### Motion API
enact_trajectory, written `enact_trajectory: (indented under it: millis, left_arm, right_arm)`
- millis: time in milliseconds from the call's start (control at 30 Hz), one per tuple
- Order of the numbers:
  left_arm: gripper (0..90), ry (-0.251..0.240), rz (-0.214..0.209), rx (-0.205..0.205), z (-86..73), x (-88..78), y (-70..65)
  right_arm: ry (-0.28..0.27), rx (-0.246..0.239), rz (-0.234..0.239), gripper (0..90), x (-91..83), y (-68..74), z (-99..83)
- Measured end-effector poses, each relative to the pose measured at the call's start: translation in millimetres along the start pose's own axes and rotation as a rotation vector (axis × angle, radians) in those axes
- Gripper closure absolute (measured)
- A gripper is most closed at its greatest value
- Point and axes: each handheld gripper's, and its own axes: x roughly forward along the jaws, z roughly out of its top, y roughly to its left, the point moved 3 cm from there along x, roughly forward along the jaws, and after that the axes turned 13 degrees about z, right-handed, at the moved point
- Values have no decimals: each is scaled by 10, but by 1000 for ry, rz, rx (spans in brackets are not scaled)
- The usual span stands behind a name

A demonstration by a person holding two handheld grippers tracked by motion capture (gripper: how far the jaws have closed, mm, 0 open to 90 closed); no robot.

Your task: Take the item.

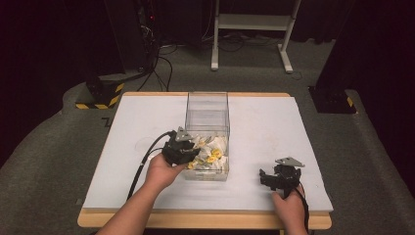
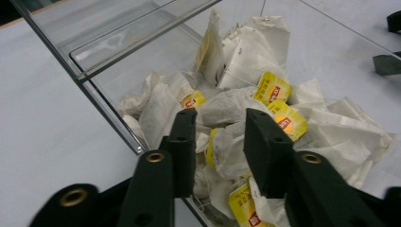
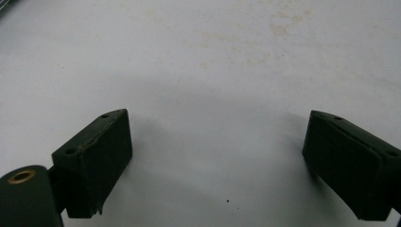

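High view placed my left gripper (image 1: 188, 149) at the near left wall of the clear box (image 1: 207, 105), which stood lengthwise at the middle of the desk (image 1: 137, 127), its near end short of the front edge. Tea bags (image 1: 211, 155) lay heaped in the near half of that box; the far half appeared bare. Left gripper view showed the jaws parted to a moderate gap and lowered over the heap of tea bags (image 2: 246, 109), with one white bag (image 2: 226, 153) lying between the pads (image 2: 267, 158). I could not confirm contact on both pads, so I recorded this gripper as released, positioned for a grasp but not clenched on anything. My right gripper (image 1: 281, 177) rested near the front right corner of the desk, well apart from the box. Right gripper view showed its pads (image 3: 97, 158) spread wide over bare desk surface (image 3: 213, 71), with nothing between them. I judged the work to be at an early stage: the reach into the box was made, and the closing of the jaws, the lift clear of the wall and any placement remained outstanding. No tea bag lay on the desk outside the box, so I counted none as removed.
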Motion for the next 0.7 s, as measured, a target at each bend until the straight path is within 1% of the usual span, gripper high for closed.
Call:
enact_trajectory:
  millis: [133,233,300,467,533,567,667,700]
  left_arm:
    - [567,-11,4,1,6,-2,-18]
    - [537,-5,-1,8,5,9,-38]
    - [526,1,-9,12,4,20,-47]
    - [501,27,-47,9,-10,51,-82]
    - [502,41,-54,6,-21,67,-88]
    - [516,35,-48,6,-28,65,-89]
    - [596,30,-51,-14,-45,53,-52]
    - [629,29,-51,-15,-52,47,-42]
  right_arm:
    - [0,0,0,90,0,0,0]
    - [0,0,0,90,0,0,0]
    - [0,0,0,90,0,0,0]
    - [0,2,0,90,0,2,0]
    - [0,0,0,90,0,0,0]
    - [0,-1,0,90,0,0,0]
    - [0,0,0,90,0,0,0]
    - [0,0,0,90,0,0,0]
